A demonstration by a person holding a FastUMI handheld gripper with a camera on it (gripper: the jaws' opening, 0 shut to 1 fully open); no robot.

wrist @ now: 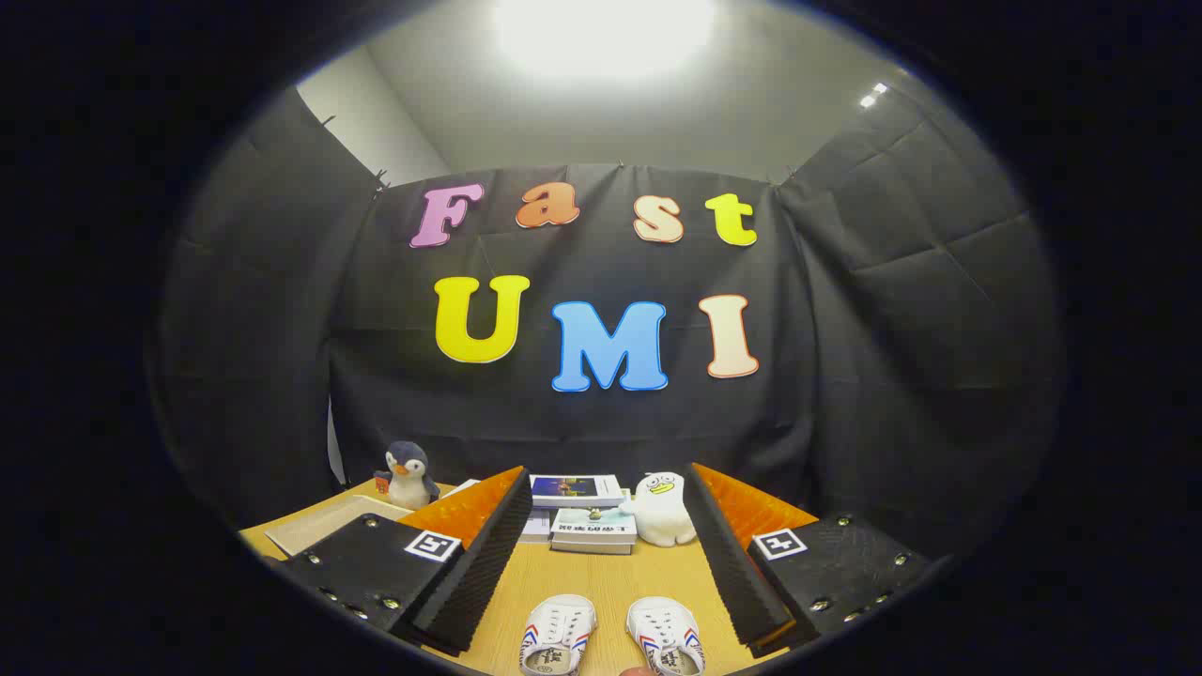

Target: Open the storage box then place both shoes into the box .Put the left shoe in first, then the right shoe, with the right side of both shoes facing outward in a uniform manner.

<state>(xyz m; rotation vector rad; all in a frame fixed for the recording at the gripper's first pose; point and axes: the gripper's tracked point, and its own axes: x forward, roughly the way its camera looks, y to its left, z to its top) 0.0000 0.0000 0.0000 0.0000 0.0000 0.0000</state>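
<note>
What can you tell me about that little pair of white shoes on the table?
The white shoes are small lace-up sneakers, seemingly canvas, with red and blue stripes on their sides. They stand side by side, upright, toes pointing away, on the wooden table, a little apart. They lie between the open gripper's two fingers, which touch neither. Their heels are cut off from view.

The hand-held gripper (601, 526) holds its fingers wide apart, touching nothing. Between them at bottom centre, two white shoes (610, 637) lie side by side on the wooden surface (610, 577). Beyond lie stacked books (584, 514), a white plush toy (660, 509) and, left, a penguin toy (408, 474).
</note>
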